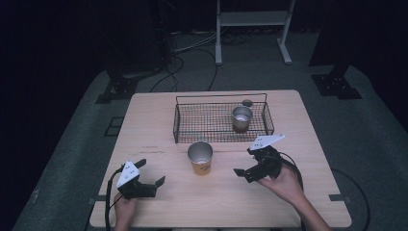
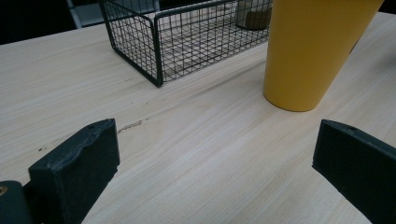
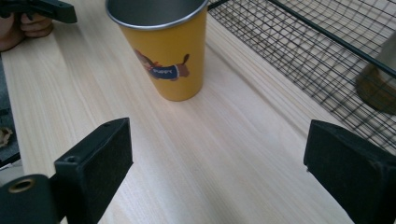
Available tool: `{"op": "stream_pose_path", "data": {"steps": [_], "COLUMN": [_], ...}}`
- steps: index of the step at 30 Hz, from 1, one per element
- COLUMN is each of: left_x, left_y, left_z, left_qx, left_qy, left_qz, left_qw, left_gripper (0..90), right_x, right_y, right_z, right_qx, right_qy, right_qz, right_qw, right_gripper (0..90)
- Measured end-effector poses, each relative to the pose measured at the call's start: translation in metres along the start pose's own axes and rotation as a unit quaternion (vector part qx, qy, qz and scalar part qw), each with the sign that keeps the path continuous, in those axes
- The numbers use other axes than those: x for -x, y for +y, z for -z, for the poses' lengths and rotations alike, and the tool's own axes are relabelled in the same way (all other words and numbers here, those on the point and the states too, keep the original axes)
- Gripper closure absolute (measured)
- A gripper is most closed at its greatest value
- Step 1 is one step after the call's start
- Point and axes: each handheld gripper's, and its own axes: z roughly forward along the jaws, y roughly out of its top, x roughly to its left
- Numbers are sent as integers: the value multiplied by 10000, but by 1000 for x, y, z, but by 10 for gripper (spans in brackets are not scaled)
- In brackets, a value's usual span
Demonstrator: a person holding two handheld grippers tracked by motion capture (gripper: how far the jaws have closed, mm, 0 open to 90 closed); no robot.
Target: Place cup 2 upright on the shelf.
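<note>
A yellow cup (image 1: 200, 158) with a metal inside and a cartoon dog print stands upright on the wooden table (image 1: 144, 120), just in front of a black wire basket (image 1: 183, 122). A second metal cup (image 1: 241, 118) stands inside the basket at its right. My left gripper (image 1: 151, 172) is open near the table's front left, and the yellow cup (image 2: 313, 51) is ahead of it to the right. My right gripper (image 1: 244, 161) is open to the right of the yellow cup (image 3: 163, 51). Between the jaws of each gripper (image 2: 217, 163) (image 3: 219, 168) lies bare table.
A small dark round object (image 1: 247, 102) lies behind the basket. The basket (image 3: 317, 51) runs along the right of the right gripper view. A hand holding the other gripper (image 3: 37, 9) shows at its top left. Beyond the table are a grey floor with cables and a white stand (image 1: 252, 19).
</note>
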Motion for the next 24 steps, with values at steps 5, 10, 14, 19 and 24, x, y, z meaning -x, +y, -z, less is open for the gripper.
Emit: {"op": "stream_pose_path", "data": {"steps": [5, 10, 14, 19, 24], "left_x": [0, 0, 0, 0, 0], "left_y": [0, 0, 0, 0, 0], "left_z": [0, 0, 0, 0, 0], "left_qx": [-1, 4, 4, 0, 0], "left_qy": [1, 0, 1, 1, 1], "left_qz": [-2, 0, -3, -6, -5], "left_qw": [10000, 10000, 10000, 10000, 10000], "left_gripper": [0, 0, 0, 0, 0], "right_x": [-8, -12, -14, -18, -21], "right_y": [3, 5, 6, 7, 10], "right_z": [-4, -8, -11, -14, -18], "right_qx": [-19, -46, -82, -85, -113], "right_qy": [49, 94, 128, 140, 149], "right_qz": [114, 158, 180, 224, 264], "right_qw": [9999, 9998, 9997, 9996, 9995], "right_gripper": [70, 63, 55, 45, 27]}}
